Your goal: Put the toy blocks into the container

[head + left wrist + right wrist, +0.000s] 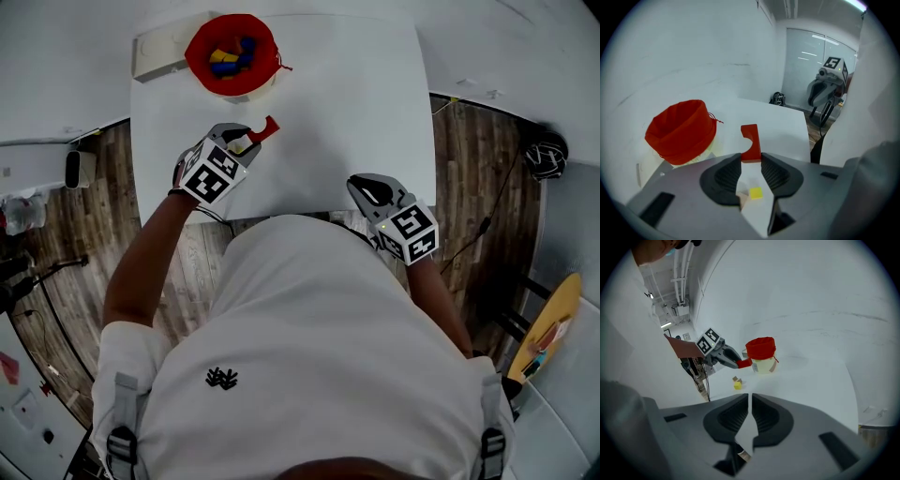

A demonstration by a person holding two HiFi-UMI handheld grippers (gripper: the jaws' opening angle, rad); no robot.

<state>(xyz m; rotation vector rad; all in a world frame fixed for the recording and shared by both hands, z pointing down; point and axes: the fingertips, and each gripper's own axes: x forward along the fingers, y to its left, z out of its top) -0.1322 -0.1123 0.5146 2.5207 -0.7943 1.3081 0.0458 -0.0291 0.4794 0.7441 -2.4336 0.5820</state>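
Head view: my left fingers (230,133) clamp the red arch block (266,129) near the worktop's (356,122) far-left corner, beside the container (199,56) — held high, I judge, to clear its rim. Left gripper view: same clamp. Right gripper view: my right fingers (733,416) closed, empty.

tan block (741,198) half hidden behind the left tongs (751,158)

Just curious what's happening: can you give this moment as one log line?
left gripper: holds red block | right gripper: shut, empty | yellow block: on table
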